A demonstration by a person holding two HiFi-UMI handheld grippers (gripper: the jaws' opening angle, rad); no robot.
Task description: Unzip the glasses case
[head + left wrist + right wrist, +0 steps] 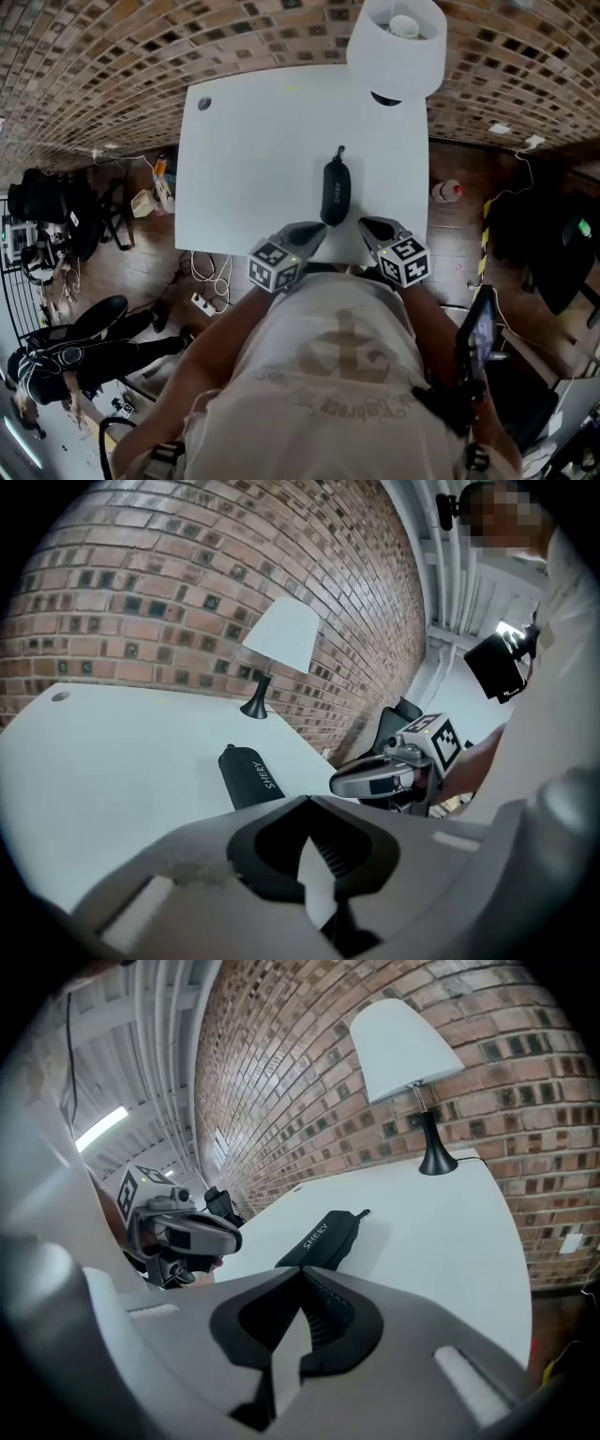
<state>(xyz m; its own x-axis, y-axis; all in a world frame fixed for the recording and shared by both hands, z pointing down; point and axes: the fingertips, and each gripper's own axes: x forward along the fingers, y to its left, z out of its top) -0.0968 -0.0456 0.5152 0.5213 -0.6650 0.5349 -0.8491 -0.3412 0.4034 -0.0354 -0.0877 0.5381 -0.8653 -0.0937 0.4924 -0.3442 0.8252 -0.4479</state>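
Observation:
A black zipped glasses case (335, 190) with white lettering lies on the white table (253, 141), near its front edge, its zipper pull (339, 150) at the far end. My left gripper (316, 230) hovers just in front of the case's near end, on its left, jaws shut and empty. My right gripper (368, 225) hovers to the near right of the case, also shut on nothing. The left gripper view shows the case (248, 777) just beyond the closed jaws (307, 802). In the right gripper view the case (319, 1239) lies ahead of the closed jaws (298, 1272).
A lamp with a white shade (397, 42) stands at the table's far right edge by the brick wall. A round cable hole (204, 103) sits in the far left corner. On the floor to the left are a power strip with cables (202, 302) and a person in black (66, 356).

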